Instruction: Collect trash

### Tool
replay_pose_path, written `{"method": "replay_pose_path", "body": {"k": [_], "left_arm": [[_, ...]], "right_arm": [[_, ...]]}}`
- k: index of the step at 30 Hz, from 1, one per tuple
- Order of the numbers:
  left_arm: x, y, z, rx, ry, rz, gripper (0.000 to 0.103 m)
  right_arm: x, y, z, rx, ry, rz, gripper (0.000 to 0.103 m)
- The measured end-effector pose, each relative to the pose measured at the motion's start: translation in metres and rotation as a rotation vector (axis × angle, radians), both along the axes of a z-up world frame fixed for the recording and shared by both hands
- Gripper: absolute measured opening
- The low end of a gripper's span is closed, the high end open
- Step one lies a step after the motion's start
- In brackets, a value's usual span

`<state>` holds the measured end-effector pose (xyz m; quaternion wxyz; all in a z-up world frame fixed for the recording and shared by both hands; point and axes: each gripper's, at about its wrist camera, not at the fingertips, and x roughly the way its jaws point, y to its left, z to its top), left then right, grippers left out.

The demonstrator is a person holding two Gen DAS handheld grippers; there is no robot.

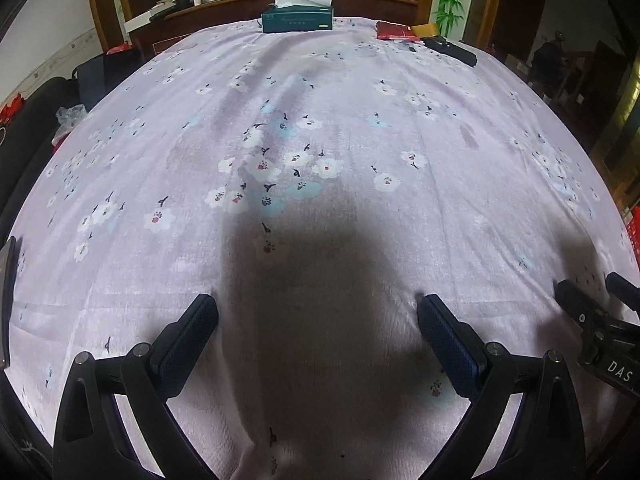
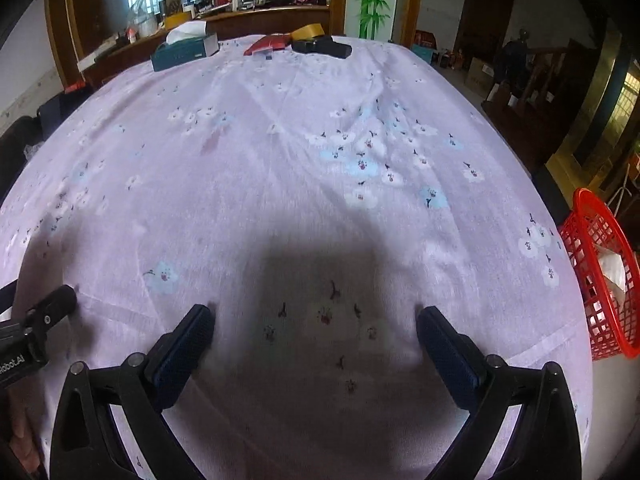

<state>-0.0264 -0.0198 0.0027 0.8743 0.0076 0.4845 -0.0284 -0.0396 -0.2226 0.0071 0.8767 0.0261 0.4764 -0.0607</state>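
Tabletop (image 1: 400,220) covered with a lilac floral cloth. At its far edge: teal tissue box (image 1: 298,16), and to the box's right a red packet (image 1: 396,31), a yellow tape roll (image 2: 309,31) and a black device (image 1: 450,49), all well away from both grippers. Nothing lies on the cloth between the tissue box and the fingers.

Left gripper (image 1: 318,320) has fingers spread wide, holding nothing, low over the cloth. Right gripper (image 2: 316,330) likewise: fingers wide apart, nothing held.

Red mesh basket (image 2: 600,280) stands beside the tabletop's right edge, right of the right gripper, with white crumpled trash (image 2: 612,266) inside. No other trash is visible near the fingers.
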Motion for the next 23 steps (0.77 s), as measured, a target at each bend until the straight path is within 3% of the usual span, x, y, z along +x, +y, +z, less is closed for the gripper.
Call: {"method": "replay_pose_path", "body": {"k": [6, 23], "left_arm": [[0.007, 0.001, -0.001, -0.008, 0.007, -0.047, 0.103], [0.012, -0.004, -0.003, -0.011, 0.003, -0.053, 0.103]], "right_arm": [[0.000, 0.000, 0.001, -0.001, 0.002, 0.000, 0.103], [0.001, 0.000, 0.000, -0.001, 0.001, 0.000, 0.103]]}}
